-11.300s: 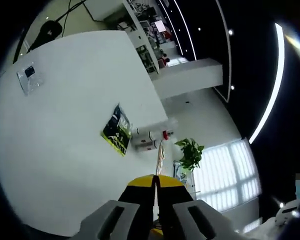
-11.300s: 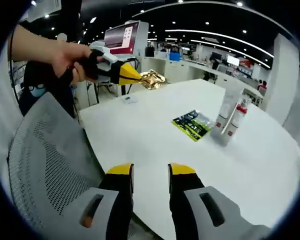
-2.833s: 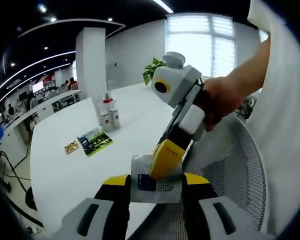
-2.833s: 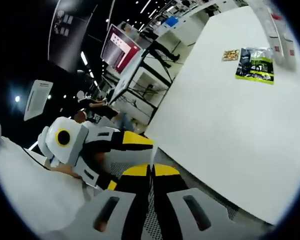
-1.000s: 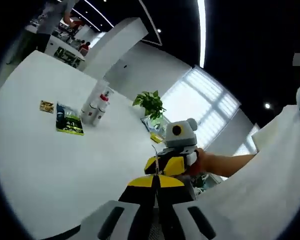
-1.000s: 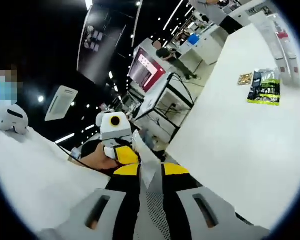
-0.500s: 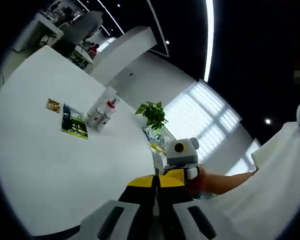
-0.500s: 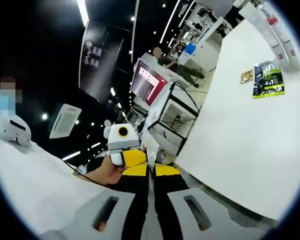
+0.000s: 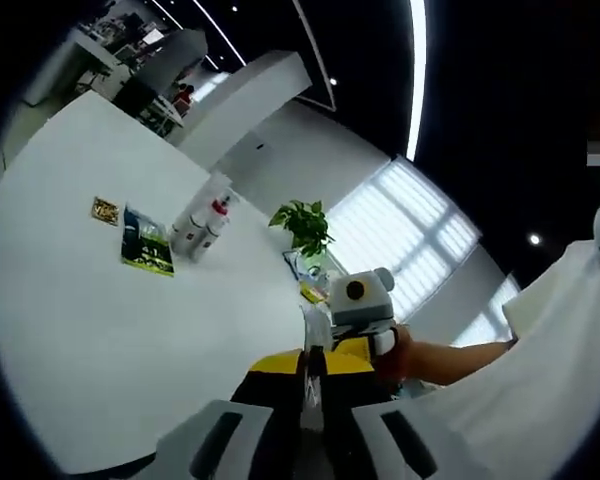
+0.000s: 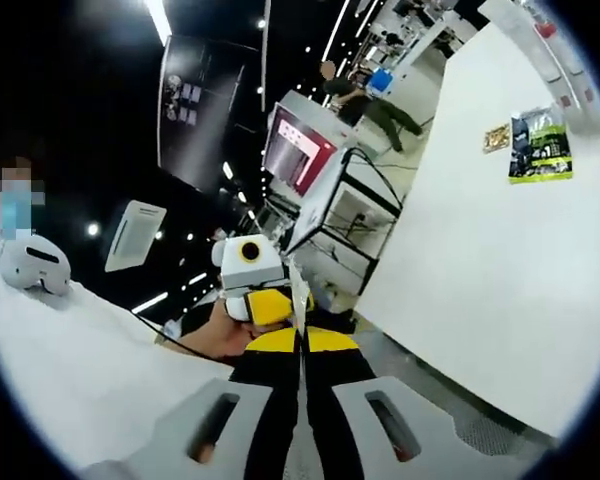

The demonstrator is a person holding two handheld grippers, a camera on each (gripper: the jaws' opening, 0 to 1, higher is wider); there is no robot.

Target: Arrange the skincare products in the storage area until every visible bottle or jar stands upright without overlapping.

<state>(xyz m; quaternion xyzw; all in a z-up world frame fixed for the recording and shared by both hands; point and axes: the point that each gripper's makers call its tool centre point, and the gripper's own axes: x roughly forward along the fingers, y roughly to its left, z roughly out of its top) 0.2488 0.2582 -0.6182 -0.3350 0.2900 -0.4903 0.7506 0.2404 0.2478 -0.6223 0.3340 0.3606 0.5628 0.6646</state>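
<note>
**Off the worktop edge: both tools on one flat sachet, bottles untouched**

Away from the worktop (image 9: 100, 330), both tools meet in mid-air. The left tool (image 9: 311, 366) sits with jaws pressed near together on a thin pale sachet (image 9: 316, 330), edge-on in the left gripper view. The right tool (image 10: 302, 344) looks closed on that same sheet too, its edge rising between the jaws; the other tool shows just beyond, w/ a hand (image 10: 220, 335) on it.

Change vs. a few sec ago: then the left jaws stood spread around the sachet while the right tool pinched it. Now both are clamped, so it reads as a hand-over or a two-tool tug, can't say which.

Task items are well apart from all this: the skincare bottles (image 9: 202, 224) sit far out on the worktop, close beside each other, next to a green packet (image 9: 146, 243) and a small gold sachet (image 9: 105, 210). Whether they stand or lie I can't tell at this tilt. No arranging seems to have begun; prob. the sachet gets set down first.
</note>
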